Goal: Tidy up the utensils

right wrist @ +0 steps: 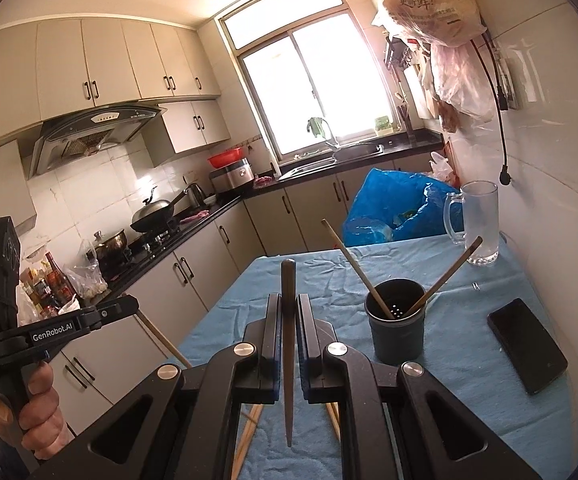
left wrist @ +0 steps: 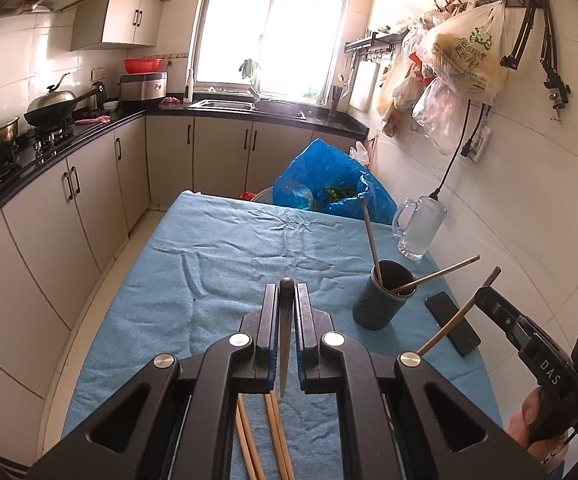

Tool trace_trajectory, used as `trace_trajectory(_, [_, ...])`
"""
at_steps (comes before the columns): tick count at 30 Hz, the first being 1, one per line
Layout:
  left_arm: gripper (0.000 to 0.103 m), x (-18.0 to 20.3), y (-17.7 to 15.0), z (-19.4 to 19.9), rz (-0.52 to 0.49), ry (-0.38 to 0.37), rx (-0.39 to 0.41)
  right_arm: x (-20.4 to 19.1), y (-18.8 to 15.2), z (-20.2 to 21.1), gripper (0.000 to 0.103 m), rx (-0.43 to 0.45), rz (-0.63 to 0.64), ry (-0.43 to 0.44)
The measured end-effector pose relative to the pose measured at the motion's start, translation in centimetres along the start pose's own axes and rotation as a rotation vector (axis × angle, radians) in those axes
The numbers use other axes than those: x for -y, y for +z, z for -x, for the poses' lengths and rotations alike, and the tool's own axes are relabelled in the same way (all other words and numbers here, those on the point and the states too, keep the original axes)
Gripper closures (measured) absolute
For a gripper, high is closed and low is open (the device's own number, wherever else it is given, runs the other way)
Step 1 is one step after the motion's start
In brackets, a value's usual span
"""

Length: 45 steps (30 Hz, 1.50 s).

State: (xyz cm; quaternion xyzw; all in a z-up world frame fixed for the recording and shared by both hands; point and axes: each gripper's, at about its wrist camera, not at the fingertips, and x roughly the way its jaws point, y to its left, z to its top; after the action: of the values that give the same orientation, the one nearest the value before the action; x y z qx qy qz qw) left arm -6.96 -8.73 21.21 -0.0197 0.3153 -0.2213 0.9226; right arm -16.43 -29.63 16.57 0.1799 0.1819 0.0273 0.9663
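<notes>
Left gripper [left wrist: 287, 300] pinches one dark chopstick [left wrist: 285, 336]; right gripper [right wrist: 289, 312] pinches another [right wrist: 288, 340]. Two chopsticks stand in the dark holder [right wrist: 396, 326] on the blue cloth [right wrist: 469, 344]. Loose wooden chopsticks [left wrist: 277, 436] lie partly hidden beneath the left gripper, count unclear.

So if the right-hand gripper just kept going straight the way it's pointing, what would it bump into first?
Probably nothing soon. The right gripper, shut on a chopstick, aims over the blue tablecloth; the dark holder sits to the right of its line. Depth is hard to judge.
</notes>
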Motion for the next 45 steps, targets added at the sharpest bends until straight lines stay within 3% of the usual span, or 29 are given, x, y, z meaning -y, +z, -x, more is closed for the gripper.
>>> trace_trajectory(23, [0.096,3.0,1.8,-1.6,-0.06,-0.057,-0.015,1.7,2.7,1.2,0.095,0.057,0.006,-0.055])
trace_trajectory(45, [0.096,8.8,9.0,-3.0,-0.084,-0.134,0.026,4.9,9.5,1.9,0.095,0.144,0.008,-0.14])
